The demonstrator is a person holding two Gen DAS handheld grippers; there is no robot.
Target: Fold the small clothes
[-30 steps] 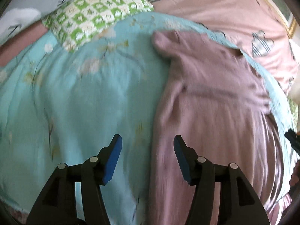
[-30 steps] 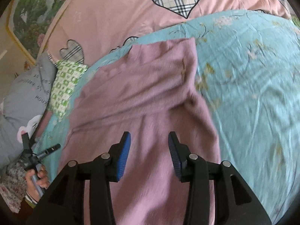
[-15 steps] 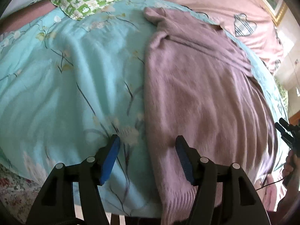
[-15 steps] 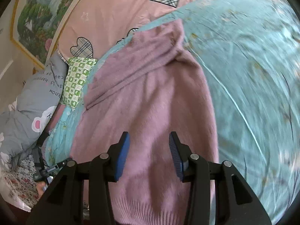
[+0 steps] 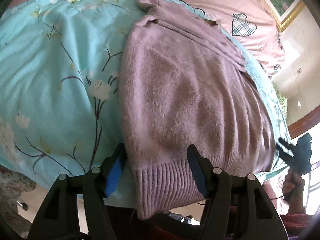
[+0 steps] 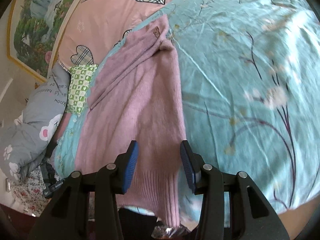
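Note:
A mauve knitted sweater lies flat on the turquoise floral bedspread, collar far, ribbed hem near and hanging over the bed's front edge. It also shows in the right wrist view. My left gripper is open, its blue-padded jaws on either side of the hem's left corner. My right gripper is open, its jaws on either side of the hem's right corner. Neither is closed on the cloth.
A pink quilt with plaid hearts lies beyond the sweater. A green checked pillow and a grey printed pillow lie to the left. A framed landscape picture hangs behind. The bedspread spreads to the right.
Both grippers have drawn back toward the bed's near edge, from over the sweater's body to its ribbed hem. Both stayed open.

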